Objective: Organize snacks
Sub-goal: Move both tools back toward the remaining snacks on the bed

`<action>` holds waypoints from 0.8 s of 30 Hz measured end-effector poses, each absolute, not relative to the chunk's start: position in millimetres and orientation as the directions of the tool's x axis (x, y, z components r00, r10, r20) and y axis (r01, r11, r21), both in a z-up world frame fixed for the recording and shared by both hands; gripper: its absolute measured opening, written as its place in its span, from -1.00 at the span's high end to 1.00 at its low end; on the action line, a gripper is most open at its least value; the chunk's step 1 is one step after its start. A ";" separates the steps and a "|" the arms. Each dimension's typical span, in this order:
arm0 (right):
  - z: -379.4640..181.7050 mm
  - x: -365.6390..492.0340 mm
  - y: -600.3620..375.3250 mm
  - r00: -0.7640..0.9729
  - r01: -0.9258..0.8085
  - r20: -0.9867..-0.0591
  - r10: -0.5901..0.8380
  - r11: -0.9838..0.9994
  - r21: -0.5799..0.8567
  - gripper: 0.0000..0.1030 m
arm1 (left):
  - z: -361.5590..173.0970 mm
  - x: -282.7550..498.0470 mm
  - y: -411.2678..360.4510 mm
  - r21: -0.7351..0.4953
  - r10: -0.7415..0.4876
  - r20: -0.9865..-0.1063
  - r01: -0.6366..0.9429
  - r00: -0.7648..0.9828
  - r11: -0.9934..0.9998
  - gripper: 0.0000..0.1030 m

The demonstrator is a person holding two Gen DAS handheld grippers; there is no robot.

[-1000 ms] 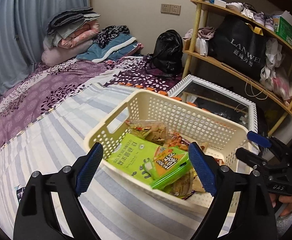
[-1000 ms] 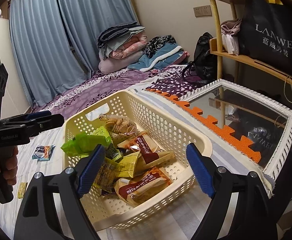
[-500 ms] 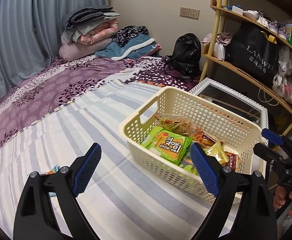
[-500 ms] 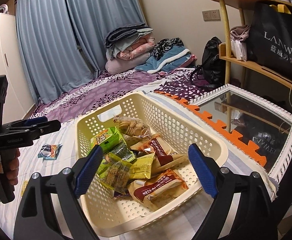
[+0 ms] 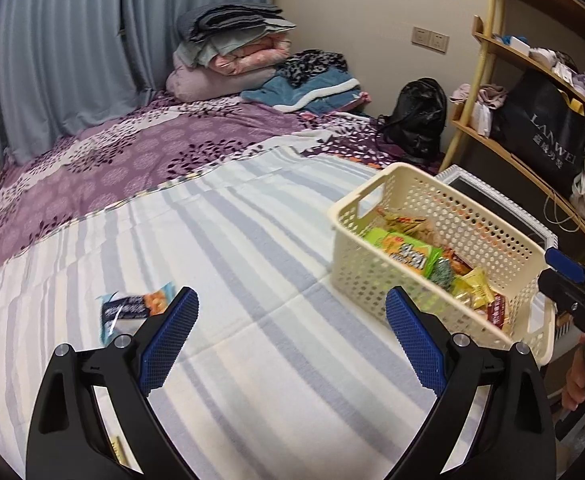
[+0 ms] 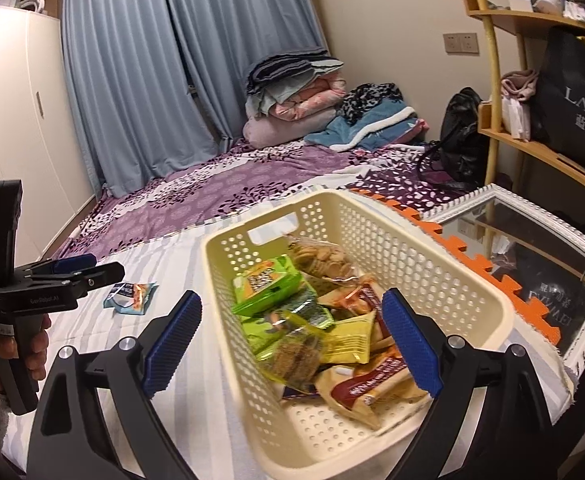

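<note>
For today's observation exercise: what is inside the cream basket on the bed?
The cream basket holds a green packet, a clear biscuit bag, a yellow packet and brown-and-red wrappers. Anything beneath that pile is covered.

Wide open striped bed cover (image 5: 252, 264) ahead of the left claw (image 5: 290, 334), only the blue snack packet (image 5: 132, 310) lying there, while the snack-filled basket (image 6: 432, 264) and framed mirror (image 6: 532, 248) crowd the right side.
</note>
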State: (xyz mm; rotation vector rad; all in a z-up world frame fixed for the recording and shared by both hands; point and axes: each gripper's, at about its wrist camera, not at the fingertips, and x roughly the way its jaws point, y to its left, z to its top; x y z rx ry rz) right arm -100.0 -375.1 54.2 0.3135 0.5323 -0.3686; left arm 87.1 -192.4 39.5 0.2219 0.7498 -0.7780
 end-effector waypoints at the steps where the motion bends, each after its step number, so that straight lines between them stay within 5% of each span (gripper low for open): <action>1: 54.8 -97.5 -371.9 0.802 0.408 -0.543 -0.250 0.893 0.192 -0.76 | 37.2 88.6 -183.8 -0.085 -0.544 -0.689 0.692 0.479 0.717 -0.86; 24: 33.6 -41.3 -267.3 0.783 0.143 -0.622 -0.015 0.977 0.156 -0.76 | -24.7 106.9 -9.7 -0.102 -0.302 -0.777 0.364 0.552 0.926 -0.86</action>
